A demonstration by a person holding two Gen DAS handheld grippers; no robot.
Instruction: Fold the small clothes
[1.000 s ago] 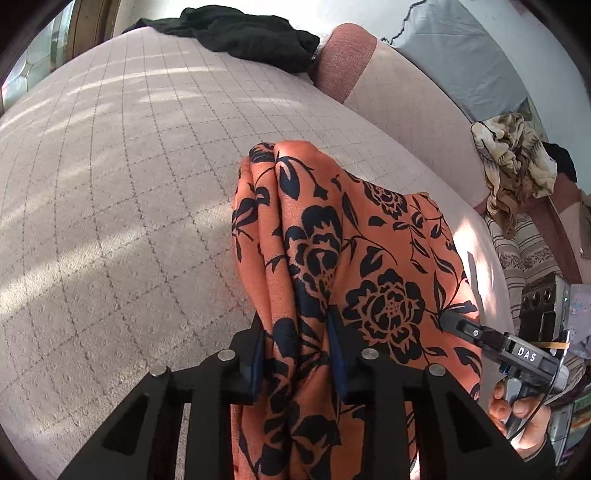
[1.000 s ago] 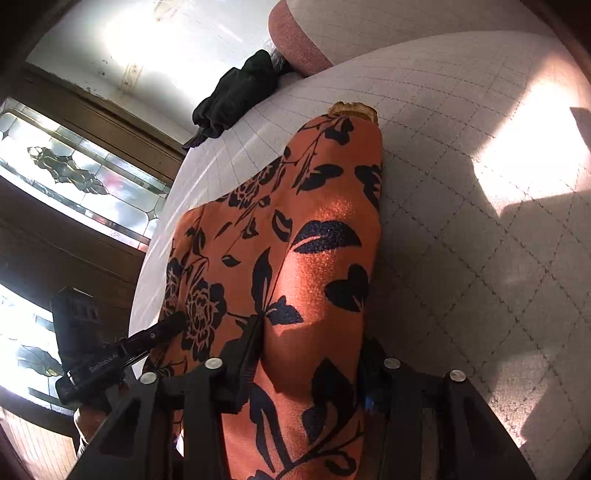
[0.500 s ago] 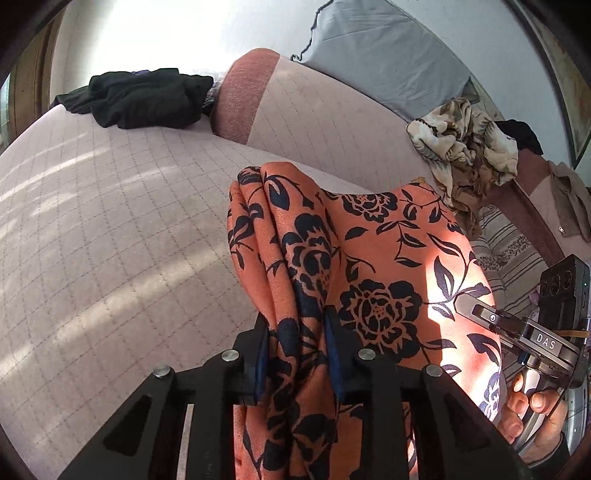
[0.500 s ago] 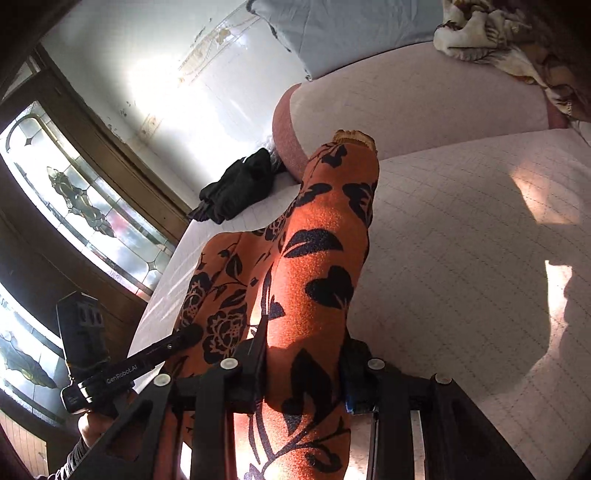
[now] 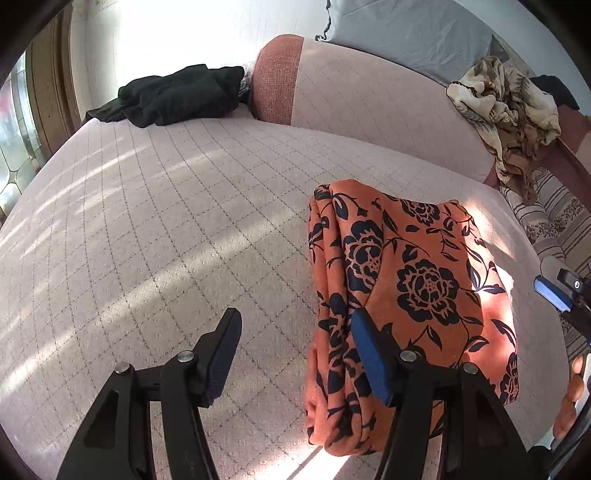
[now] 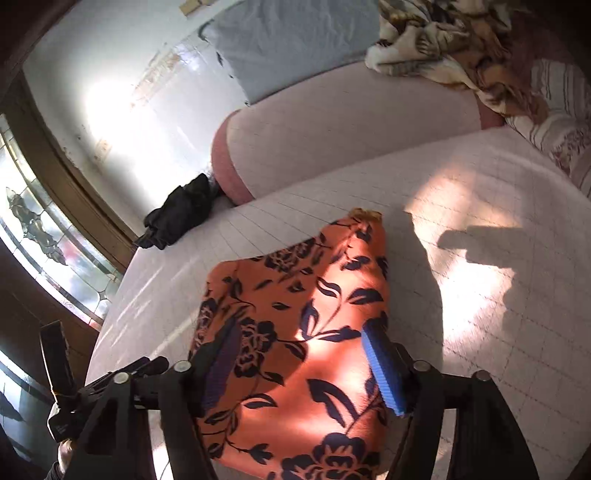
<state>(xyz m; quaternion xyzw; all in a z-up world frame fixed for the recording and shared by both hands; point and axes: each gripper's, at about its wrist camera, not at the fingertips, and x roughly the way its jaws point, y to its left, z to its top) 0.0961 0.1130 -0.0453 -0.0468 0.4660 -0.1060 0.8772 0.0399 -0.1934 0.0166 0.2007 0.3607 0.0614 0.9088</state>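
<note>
An orange garment with a dark floral print lies folded on the pink quilted seat. My left gripper hovers over the seat at the garment's left folded edge. Its jaws are opening, and its right finger overlaps that edge without pressing on it. In the right wrist view the same garment lies under my right gripper. Those jaws are opening too, and the pads stand apart from the cloth. The right gripper's blue pad shows at the left wrist view's right edge.
A black garment lies at the seat's far end by the backrest. A beige patterned cloth hangs over the backrest's right part, with a grey pillow behind it. A striped cushion is on the right and a stained-glass window on the left.
Both grippers were shut on the hanging orange garment; now both have opened and let it go. It lies folded on the seat, and both hands have lifted back.
</note>
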